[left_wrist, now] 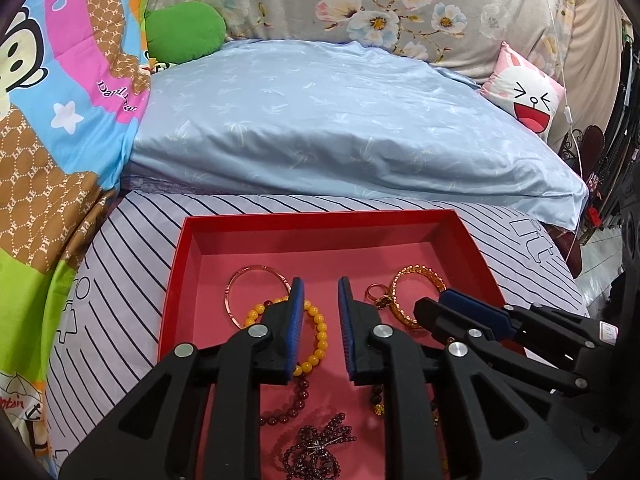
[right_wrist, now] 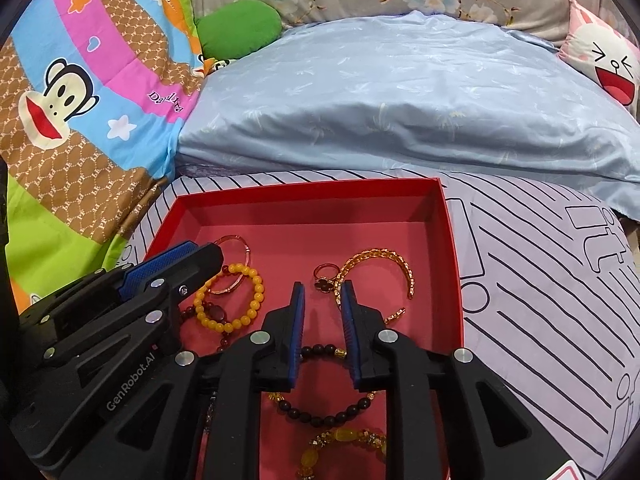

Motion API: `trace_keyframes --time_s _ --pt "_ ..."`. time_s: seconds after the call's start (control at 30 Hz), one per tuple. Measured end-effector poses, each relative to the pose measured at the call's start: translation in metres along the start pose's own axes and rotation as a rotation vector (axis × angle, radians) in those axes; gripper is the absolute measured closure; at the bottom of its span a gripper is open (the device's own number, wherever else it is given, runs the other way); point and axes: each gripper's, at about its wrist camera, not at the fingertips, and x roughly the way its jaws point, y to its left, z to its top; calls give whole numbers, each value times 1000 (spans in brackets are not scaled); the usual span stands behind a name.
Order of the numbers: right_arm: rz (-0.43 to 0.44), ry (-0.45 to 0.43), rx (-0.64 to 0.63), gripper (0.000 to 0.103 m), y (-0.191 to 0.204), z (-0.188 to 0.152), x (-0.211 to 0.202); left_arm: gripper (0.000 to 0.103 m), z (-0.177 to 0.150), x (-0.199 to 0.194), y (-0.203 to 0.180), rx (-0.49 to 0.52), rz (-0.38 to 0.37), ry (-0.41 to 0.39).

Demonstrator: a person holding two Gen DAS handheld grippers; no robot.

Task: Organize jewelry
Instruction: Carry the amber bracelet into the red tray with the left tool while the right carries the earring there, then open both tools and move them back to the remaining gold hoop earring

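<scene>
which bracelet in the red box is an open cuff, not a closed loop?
The gold chain-link bangle at the right side of the red box: its ends do not meet. The yellow bead bracelet and dark bead bracelet are closed rings.

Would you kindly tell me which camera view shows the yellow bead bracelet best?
The right wrist view: the yellow bead bracelet lies nearly whole in the red box. In the left wrist view, one of the left gripper's fingers covers much of it.
</scene>
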Motion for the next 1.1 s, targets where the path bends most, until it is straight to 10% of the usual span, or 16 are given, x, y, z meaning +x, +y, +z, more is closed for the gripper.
trace_keyframes --time_s 1.1 --pt "-9 -95 -35 81 14 -74 -116 87 -58 -114 -38 91 -15 -87"
